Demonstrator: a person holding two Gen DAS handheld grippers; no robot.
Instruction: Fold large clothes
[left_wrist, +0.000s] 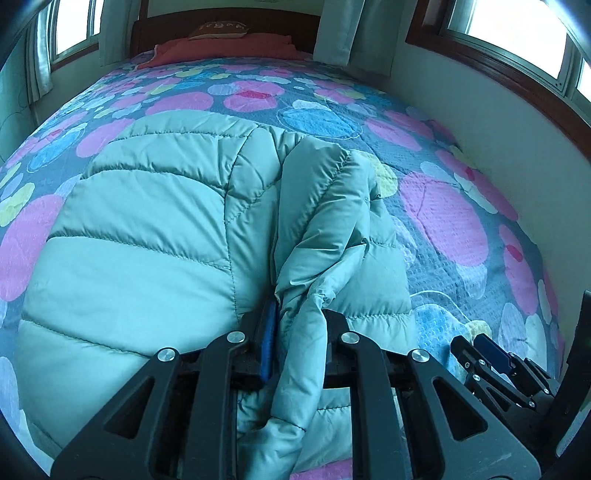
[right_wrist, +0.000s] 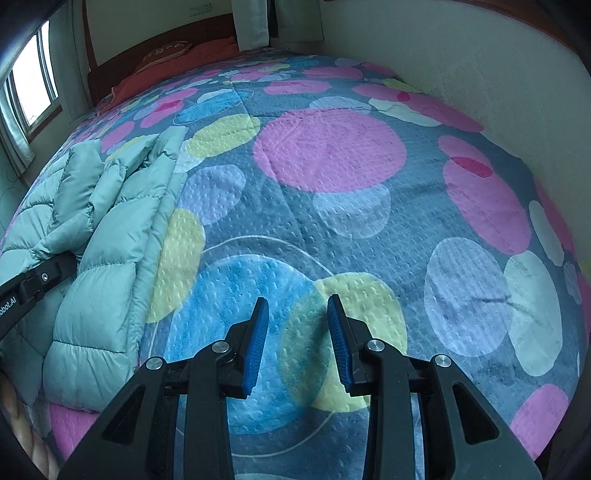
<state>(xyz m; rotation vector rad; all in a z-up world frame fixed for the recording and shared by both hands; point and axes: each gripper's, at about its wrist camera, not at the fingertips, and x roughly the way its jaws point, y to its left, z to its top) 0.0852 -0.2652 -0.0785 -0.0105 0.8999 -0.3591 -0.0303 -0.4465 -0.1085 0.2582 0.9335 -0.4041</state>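
Note:
A pale green quilted puffer jacket (left_wrist: 147, 240) lies flat on the bed. Its sleeve (left_wrist: 317, 221) is folded over the body and runs back between the jaws of my left gripper (left_wrist: 299, 317), which is shut on the bunched sleeve fabric; the right pad is hidden by the cloth. In the right wrist view the jacket (right_wrist: 107, 258) lies at the left, with the left gripper's finger (right_wrist: 37, 277) resting on it. My right gripper (right_wrist: 297, 306) hangs open over bare bedspread to the right of the jacket, with nothing between its blue pads. It also shows in the left wrist view as the right gripper (left_wrist: 491, 354).
The bed carries a blue bedspread (right_wrist: 332, 147) with pink, yellow and blue circles. A white wall (left_wrist: 498, 155) runs along its right side. A wooden headboard (left_wrist: 221, 22), a pillow (left_wrist: 218, 31) and an orange cover sit at the far end. Windows flank the bed.

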